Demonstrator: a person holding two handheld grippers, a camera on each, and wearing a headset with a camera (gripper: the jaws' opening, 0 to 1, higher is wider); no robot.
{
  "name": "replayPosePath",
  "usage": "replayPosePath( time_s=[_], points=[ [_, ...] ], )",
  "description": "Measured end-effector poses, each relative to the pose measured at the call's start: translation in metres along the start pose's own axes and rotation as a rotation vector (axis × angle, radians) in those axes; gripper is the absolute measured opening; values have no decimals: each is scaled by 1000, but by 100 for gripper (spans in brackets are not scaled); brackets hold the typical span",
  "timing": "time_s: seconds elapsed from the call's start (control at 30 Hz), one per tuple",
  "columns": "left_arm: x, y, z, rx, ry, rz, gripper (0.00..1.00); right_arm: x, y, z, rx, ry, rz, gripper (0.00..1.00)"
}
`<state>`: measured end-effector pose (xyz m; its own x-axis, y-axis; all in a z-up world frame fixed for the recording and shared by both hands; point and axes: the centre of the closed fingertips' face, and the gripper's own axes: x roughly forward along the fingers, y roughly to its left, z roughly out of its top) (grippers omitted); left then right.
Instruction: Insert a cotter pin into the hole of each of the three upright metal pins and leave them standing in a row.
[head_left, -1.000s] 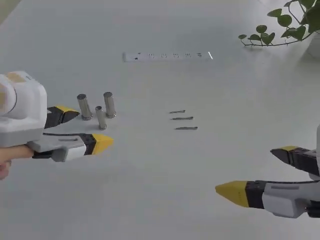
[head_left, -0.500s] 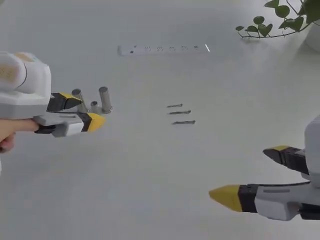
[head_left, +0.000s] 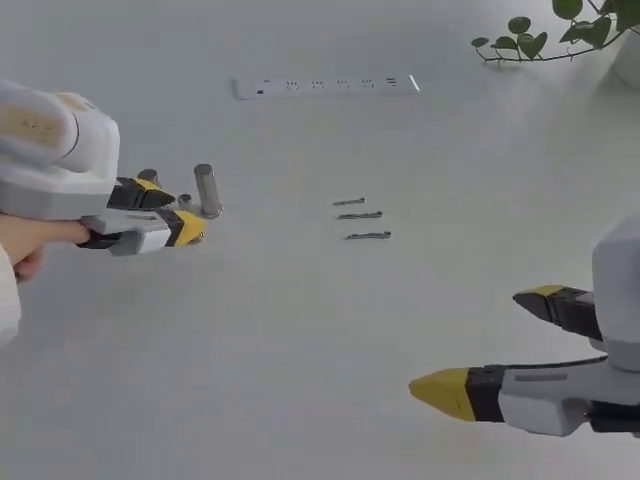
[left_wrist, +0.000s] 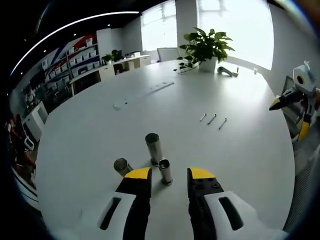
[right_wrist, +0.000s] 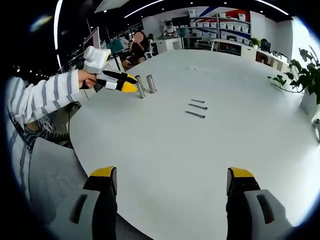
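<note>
On the broad white workbench (head_left: 300, 340), my task had barely begun. My left gripper (head_left: 183, 212), white-bodied with yellow-tipped black jaws, reached into the cluster of three upright grey steel pins (head_left: 207, 190) at far left. Its jaws were spread either side of the shortest steel pin (left_wrist: 165, 171), not yet pinching it. My right gripper (head_left: 468, 342), of the same make, hung empty at near right, jaws wide apart. The three thin silver cotter pins (head_left: 359, 215) lay flat and loose, side by side mid-table, well apart from the steel pins. By my judgement none had been fitted: all three insertions, and the tidy row, were left to do.
</note>
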<state>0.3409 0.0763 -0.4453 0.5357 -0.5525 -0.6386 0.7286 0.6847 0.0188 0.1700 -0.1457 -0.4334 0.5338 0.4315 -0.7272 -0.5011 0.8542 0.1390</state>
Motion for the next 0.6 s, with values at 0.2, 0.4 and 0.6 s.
replayPosePath(
  time_s=[0.2,0.4,0.6],
  points=[
    [9,1,0,-62,-8,-4,21,0,-2,-2,8,11,-9,89],
    [14,4,0,-80,-8,2,16,-1,-2,-3,12,17,-9,88],
    [17,8,-5,-105,8,26,6,0,-2,-2,14,17,-11,89]
  ],
)
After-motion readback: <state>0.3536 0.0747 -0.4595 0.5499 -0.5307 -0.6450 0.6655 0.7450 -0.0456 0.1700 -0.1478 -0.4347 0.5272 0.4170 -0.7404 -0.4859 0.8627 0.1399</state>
